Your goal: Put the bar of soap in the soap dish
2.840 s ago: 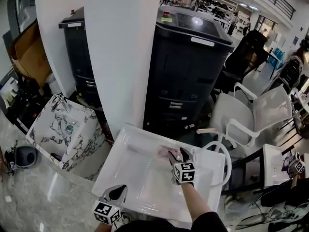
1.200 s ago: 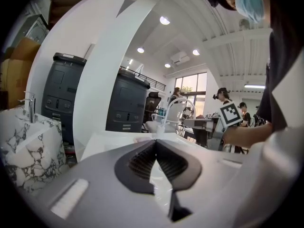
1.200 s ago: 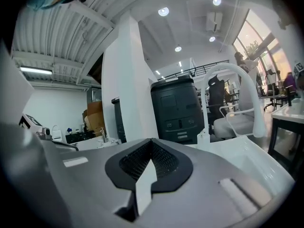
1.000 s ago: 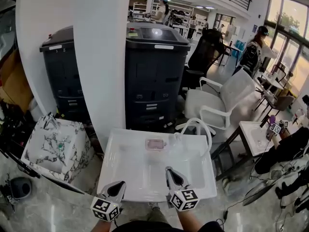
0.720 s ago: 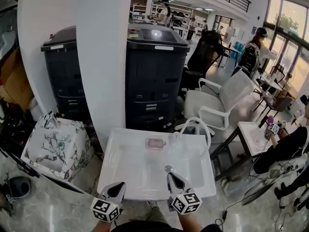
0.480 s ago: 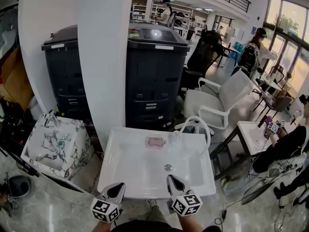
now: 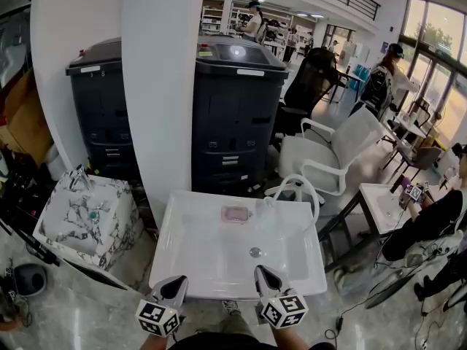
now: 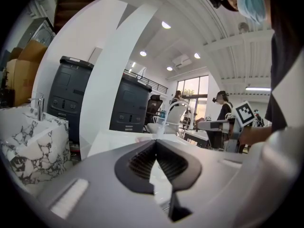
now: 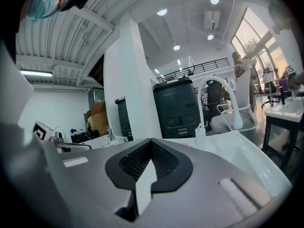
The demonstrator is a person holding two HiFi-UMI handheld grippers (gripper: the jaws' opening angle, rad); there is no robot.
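No words can be read: the white stickers on top of the two black machines are too small, and each gripper cube shows only black and white squares. The left gripper has its two fingers pressed together at the tips, with nothing between them. The right gripper is the same, with fingers closed tight and holding nothing. Both are at the near edge of the white sink and touch nothing. The pink bar of soap lies in the clear soap dish at the back of the sink, well apart from both grippers. The round drain sits between the soap and the right gripper. A white curved tap stands at the back right of the sink, with a small clear bottle beside it. A big white pillar rises behind the sink, between the two black machines. A marble sink is to the left, and a white chair is to the right. Nothing stands between the grippers and the soap.
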